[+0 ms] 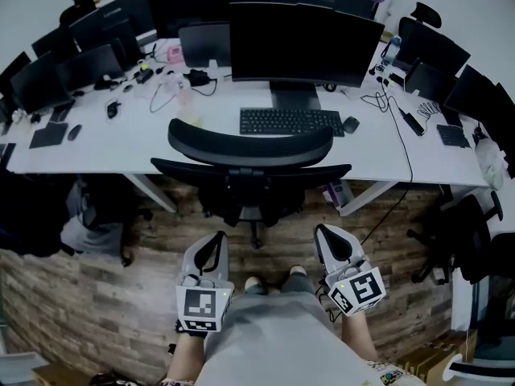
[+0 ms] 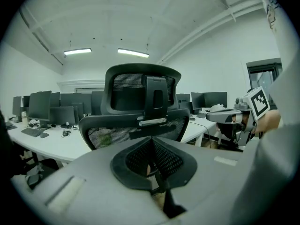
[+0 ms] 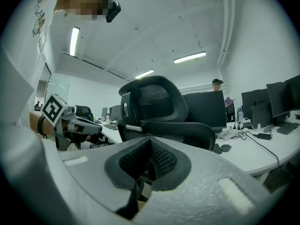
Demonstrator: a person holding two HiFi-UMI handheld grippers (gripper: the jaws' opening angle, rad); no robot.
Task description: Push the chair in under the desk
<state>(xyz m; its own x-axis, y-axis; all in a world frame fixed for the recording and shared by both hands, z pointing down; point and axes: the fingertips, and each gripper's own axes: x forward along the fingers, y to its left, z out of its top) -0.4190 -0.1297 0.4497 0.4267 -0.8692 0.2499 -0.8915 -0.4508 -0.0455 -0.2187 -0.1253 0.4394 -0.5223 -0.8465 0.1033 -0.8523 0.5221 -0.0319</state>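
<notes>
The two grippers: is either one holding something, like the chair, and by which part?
Nothing is held. The left gripper and the right gripper are both shut and empty, stopped short of the chair.

A large dark monitor (image 1: 306, 43) stands in the middle. A black keyboard (image 1: 290, 121) lies just on its near side, and a black mouse (image 1: 351, 124) lies beside the right end of the keyboard. A thin black cable (image 1: 401, 147) runs at the right. More dark screens (image 1: 88, 67) stand at the far left. The floor (image 1: 96, 296) is of wooden planks.
</notes>
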